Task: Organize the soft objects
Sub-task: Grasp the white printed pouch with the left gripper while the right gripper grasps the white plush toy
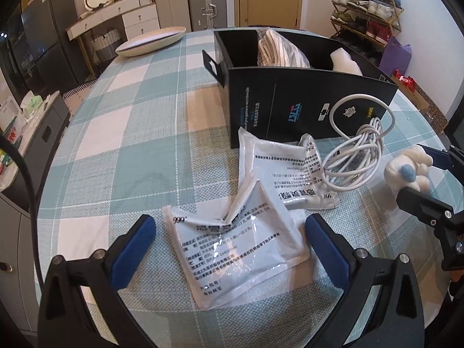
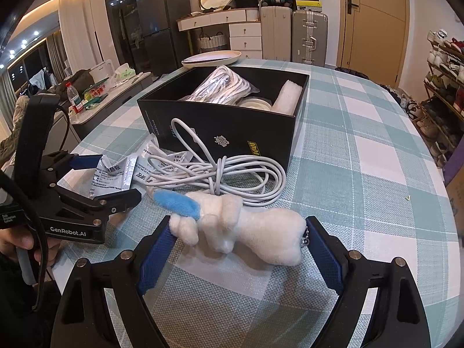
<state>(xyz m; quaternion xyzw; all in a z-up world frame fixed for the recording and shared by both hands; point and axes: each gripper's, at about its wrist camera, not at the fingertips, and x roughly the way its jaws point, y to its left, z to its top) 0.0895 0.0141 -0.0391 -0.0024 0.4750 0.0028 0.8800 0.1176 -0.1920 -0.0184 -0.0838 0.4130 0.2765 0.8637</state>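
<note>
A white plush toy (image 2: 255, 232) with a blue ear lies on the checked tablecloth between the wide-open fingers of my right gripper (image 2: 237, 246); it also shows in the left wrist view (image 1: 409, 171). My left gripper (image 1: 230, 243) is open around a white printed packet (image 1: 232, 249) that lies flat on the cloth. A second packet (image 1: 290, 171) lies behind it. A coiled white cable (image 2: 220, 171) rests against the open black box (image 2: 232, 133), which holds a bagged cable (image 2: 223, 87), foam (image 2: 288, 97) and a round item.
A cream oval plate (image 1: 150, 40) sits at the table's far edge. The left gripper's body (image 2: 72, 203) stands just left of the plush toy. Suitcases, drawers and a shoe rack stand beyond the table.
</note>
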